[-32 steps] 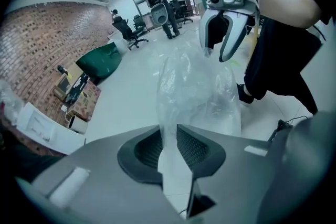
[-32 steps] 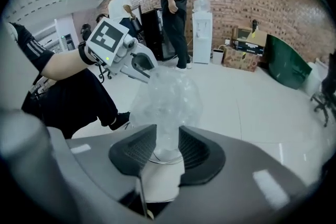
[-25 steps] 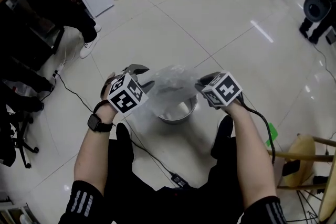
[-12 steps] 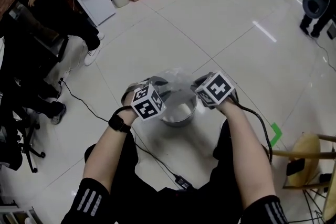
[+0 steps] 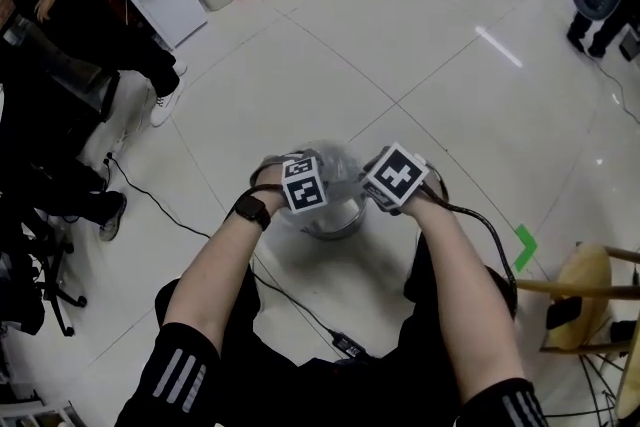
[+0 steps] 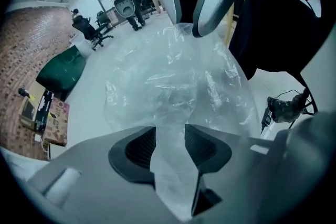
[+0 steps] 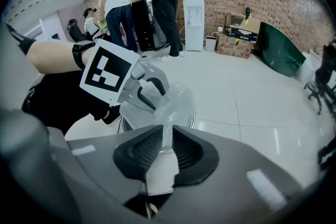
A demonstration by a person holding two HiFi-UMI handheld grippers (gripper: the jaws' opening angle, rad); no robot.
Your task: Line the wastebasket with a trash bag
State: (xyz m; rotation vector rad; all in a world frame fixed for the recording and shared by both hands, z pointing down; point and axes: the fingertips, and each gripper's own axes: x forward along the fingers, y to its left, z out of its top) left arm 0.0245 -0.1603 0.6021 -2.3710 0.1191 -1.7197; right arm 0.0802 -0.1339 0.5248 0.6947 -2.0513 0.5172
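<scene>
Trash bag (image 6: 173, 76), clear and crinkled, is hanging stretched between the two grippers, directly over the mouth of the wastebasket (image 5: 336, 224). That wastebasket, a round metal pail, is standing upright on the tiled floor (image 5: 430, 65) just ahead of the person's legs, well away from the floor's edges, and a dark cable (image 5: 290, 295) is trailing across the tiles near it.

In its own view, the left gripper (image 6: 169, 136) is pointing steeply down at the bag. Its jaws have just been opening, yet a bunched strip of the film is filling the gap between them and touching both ribbed pads, with a loose flap running back past the pads toward the camera. The rest of the bag is ballooning out beyond the fingertips toward the opposite gripper.

On the other side, the right gripper (image 7: 165, 139) is pinching a thin fold of the bag's rim, its jaws standing close together with only that fold between the pads. From there the film is rising to the left gripper's fingers, and the pail's rim is showing just under it.

In the head view both marker cubes are sitting close together above the pail, and the bag is covering most of its opening.
</scene>
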